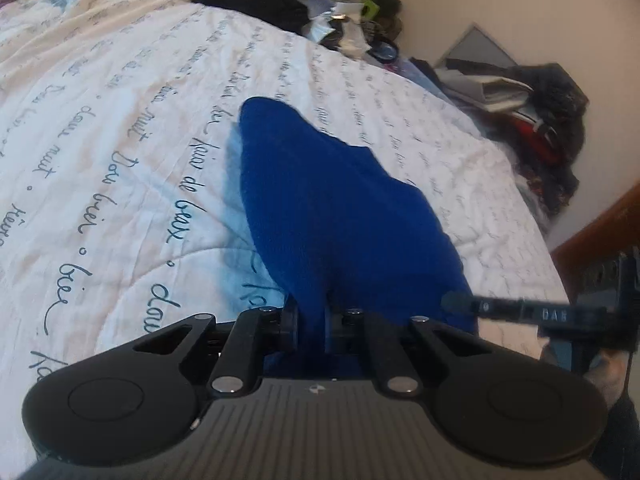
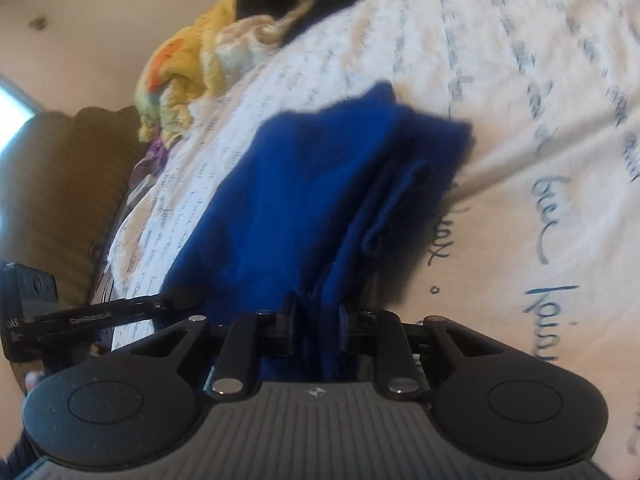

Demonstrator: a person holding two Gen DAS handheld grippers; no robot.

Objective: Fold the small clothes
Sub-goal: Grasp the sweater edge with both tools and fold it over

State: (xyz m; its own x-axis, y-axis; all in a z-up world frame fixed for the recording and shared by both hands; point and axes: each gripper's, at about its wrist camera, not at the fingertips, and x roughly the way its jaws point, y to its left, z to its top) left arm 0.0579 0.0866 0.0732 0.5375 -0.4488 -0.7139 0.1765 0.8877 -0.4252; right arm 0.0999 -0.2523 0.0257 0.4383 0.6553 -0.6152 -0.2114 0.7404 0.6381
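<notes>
- The blue cloth (image 1: pixel 336 208) is pinched at its near edge by both grippers and drapes away from them over the bed cover (image 1: pixel 120 120), with its far end resting on or just above the cover – hard to say which.
- Left gripper (image 1: pixel 308 320) is clamped on the cloth, the fabric bunched tight between its fingers. Right gripper (image 2: pixel 320 320) is clamped on it too, with what looks like a few layers squeezed in.
- My guess is each one holds a corner or edge so the cloth hangs stretched between them, ready to be laid over for a fold.
- In the right view the cloth already shows a doubled-up ridge along one side, so it may be partly folded – can't be sure.
- Hidden stuff: the actual pinched edge sits behind the fingers in both views, so which corner is which is unclear. Each gripper only peeks into the other's view from the side.
- The pile of clothes (image 1: pixel 256 4) at the far end of the bed is blurry, and the clutter (image 1: pixel 528 108) off its side is just a dark heap.
</notes>
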